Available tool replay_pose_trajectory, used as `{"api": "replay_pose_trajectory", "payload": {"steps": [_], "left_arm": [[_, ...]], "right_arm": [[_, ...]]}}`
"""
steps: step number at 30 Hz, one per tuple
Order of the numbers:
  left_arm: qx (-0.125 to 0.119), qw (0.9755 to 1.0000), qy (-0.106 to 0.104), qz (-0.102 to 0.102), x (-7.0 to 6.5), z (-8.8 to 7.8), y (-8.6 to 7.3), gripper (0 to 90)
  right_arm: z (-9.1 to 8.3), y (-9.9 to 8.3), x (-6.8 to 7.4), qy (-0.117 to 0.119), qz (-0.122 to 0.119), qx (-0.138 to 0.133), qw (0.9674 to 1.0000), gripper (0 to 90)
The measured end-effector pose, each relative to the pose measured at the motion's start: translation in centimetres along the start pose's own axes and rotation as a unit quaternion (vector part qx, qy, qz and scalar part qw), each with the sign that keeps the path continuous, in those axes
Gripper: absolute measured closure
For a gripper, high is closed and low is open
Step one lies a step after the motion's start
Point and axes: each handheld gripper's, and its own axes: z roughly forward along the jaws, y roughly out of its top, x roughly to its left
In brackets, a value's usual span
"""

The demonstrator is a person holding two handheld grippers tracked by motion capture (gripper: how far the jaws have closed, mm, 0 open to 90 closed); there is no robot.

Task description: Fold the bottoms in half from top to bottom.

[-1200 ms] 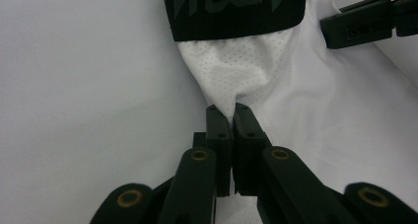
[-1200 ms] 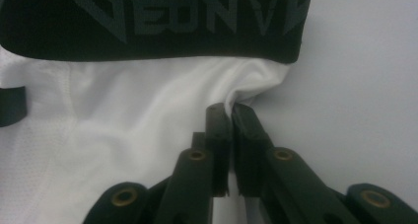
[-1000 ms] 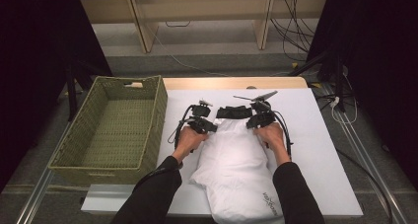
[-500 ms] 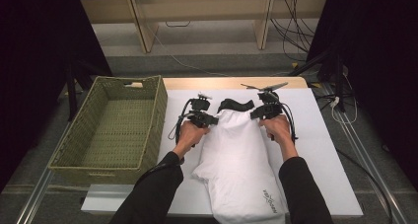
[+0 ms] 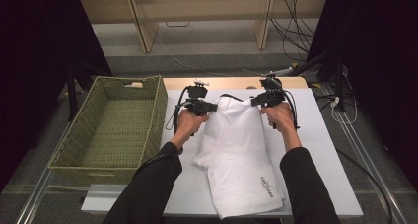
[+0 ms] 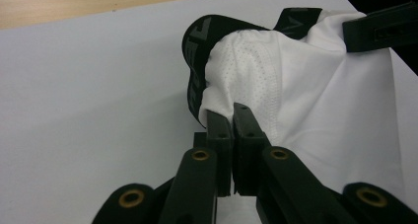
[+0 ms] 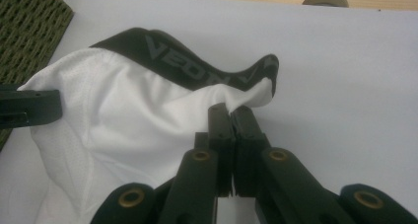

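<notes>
Jaws, left: your left gripper (image 6: 231, 113) is clenched on the white fabric of the shorts (image 5: 239, 150), just under the black waistband (image 6: 194, 61) at its left corner.
Jaws, right: your right gripper (image 7: 229, 113) is clenched too, pinching the white fabric at the other corner, right beside the end of the waistband (image 7: 197, 68).
Garment place: the white shorts lie along the middle of the white table (image 5: 325, 150), waistband end far from you, the leg end with a small dark print near your edge. The top end is lifted a little between the two grippers; the rest lies flat on the table.
Basket: the green woven basket (image 5: 116, 130) stands at the left of the table, just beside the garment, and nothing is inside it.
Step in hand: I judge that you are raising the waistband end with both grippers, to fold the shorts or to carry them.
Next move: keep both pinches firm and at equal height, so that the fabric hangs evenly. If you fold, bring the waistband toward you over the lower part. If you carry, lift until the leg end leaves the table, then go left over the basket rim.
Risk: the pinch is on thin fabric near the edge; a quick pull may make it slip out.
</notes>
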Motion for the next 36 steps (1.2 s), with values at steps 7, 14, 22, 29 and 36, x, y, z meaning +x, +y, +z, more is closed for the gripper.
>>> {"api": "replay_pose_trajectory", "payload": {"steps": [7,14,22,29,36], "left_arm": [[0.0,0.9997,-0.014,0.02,-0.7,-1.7,-0.7,87.5],[-0.006,0.997,-0.03,0.071,-2.4,-4.3,-2.3,87.5],[-0.006,0.9927,-0.055,0.107,-4.3,-6.4,-4.9,87.3],[0.003,0.988,-0.057,0.144,-6.5,-7.0,-7.6,87.3],[0.024,0.9831,-0.072,0.166,-7.7,-7.5,-10.7,87.1]], "right_arm": [[-1.6,-1.0,0.6,0.02,-0.025,-0.013,0.9994,89.1],[-4.1,-3.2,1.4,0.047,-0.061,-0.03,0.9966,89.0],[-6.5,-6.6,2.2,0.066,-0.104,-0.041,0.9915,88.9],[-7.6,-9.7,2.3,0.084,-0.121,-0.047,0.988,88.8],[-8.1,-12.6,2.4,0.103,-0.132,-0.044,0.985,88.4]]}}
